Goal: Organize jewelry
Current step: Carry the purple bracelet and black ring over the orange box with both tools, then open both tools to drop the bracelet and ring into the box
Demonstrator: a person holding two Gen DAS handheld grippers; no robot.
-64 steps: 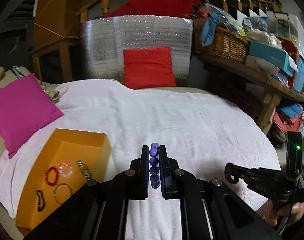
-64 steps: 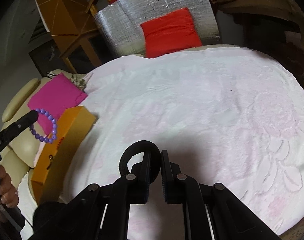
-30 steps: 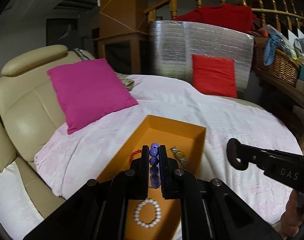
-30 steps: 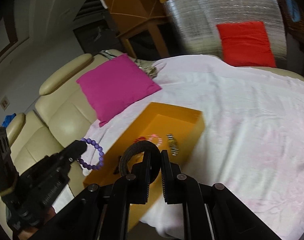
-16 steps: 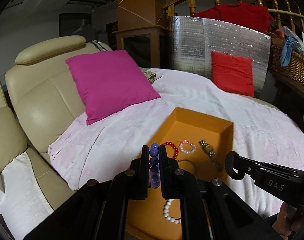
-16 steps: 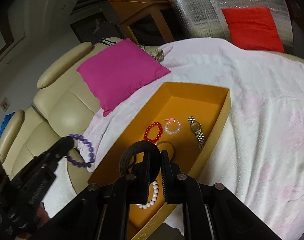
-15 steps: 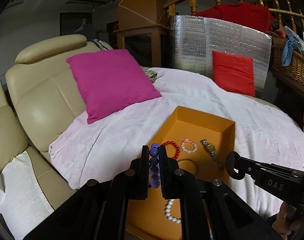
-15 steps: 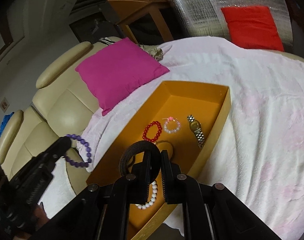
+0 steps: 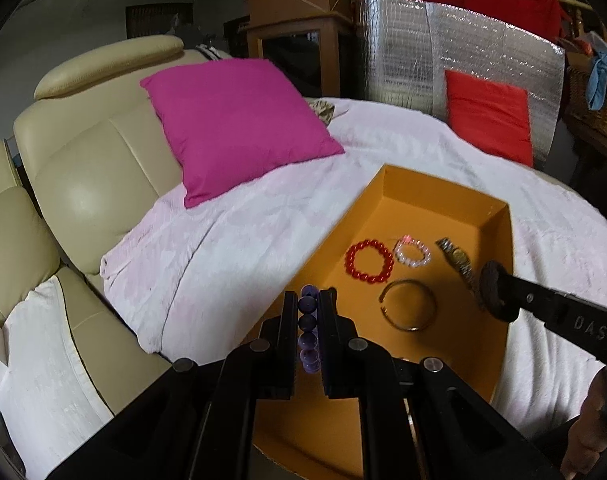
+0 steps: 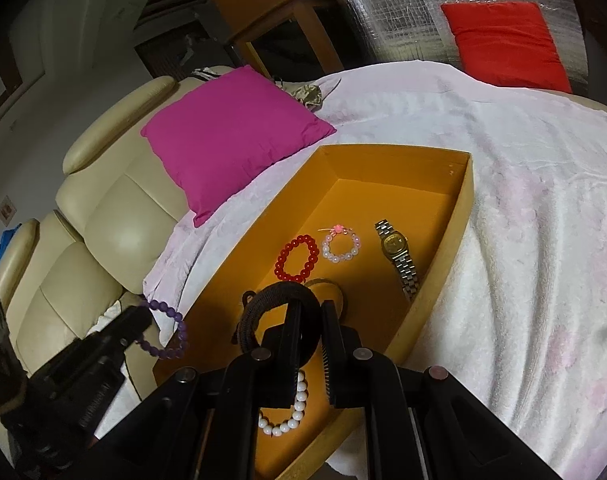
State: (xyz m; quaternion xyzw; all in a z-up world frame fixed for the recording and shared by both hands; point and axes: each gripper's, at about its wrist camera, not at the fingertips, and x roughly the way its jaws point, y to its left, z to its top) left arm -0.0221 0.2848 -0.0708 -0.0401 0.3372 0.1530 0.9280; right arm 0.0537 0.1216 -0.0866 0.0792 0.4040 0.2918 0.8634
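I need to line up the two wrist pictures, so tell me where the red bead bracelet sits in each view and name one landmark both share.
Left wrist view: red bead bracelet right of centre, on the floor of the orange box, left of the pink-and-white bracelet.
Right wrist view: red bead bracelet just left of centre, above the gripper fingers.
Shared landmark: the magenta pillow.

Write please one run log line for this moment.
left gripper: shut on purple bead bracelet | right gripper: shut on black band | both above orange box | nothing released yet
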